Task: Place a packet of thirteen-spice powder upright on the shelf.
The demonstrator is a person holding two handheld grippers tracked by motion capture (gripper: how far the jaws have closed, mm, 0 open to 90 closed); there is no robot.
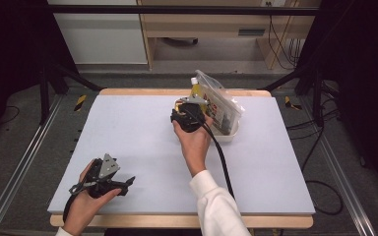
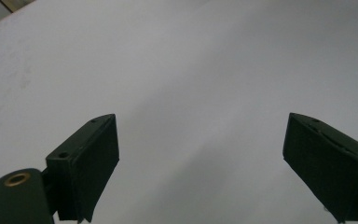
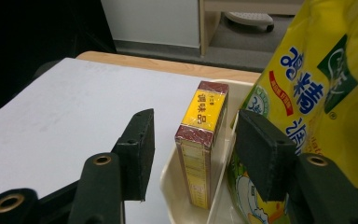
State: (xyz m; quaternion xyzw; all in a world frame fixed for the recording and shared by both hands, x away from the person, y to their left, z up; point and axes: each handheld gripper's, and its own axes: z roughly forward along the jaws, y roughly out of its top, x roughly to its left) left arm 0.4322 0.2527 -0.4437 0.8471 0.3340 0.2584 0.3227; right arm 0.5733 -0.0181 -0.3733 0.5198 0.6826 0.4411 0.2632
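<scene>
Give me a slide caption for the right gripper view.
Open right tongs straddle a small upright box in a cream tray, beside a yellow bag.

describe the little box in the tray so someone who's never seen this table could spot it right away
On the grey table mat, look to the far right edge for the white tray. The box stands upright at the tray's left end, between the open right tongs. It is slim and hard-edged, yellow with dark red ends, unlike the soft yellow bag beside it.

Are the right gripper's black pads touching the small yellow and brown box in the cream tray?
Apart. In the right gripper view, the box stands between the open pads, with gaps on both sides.
</scene>
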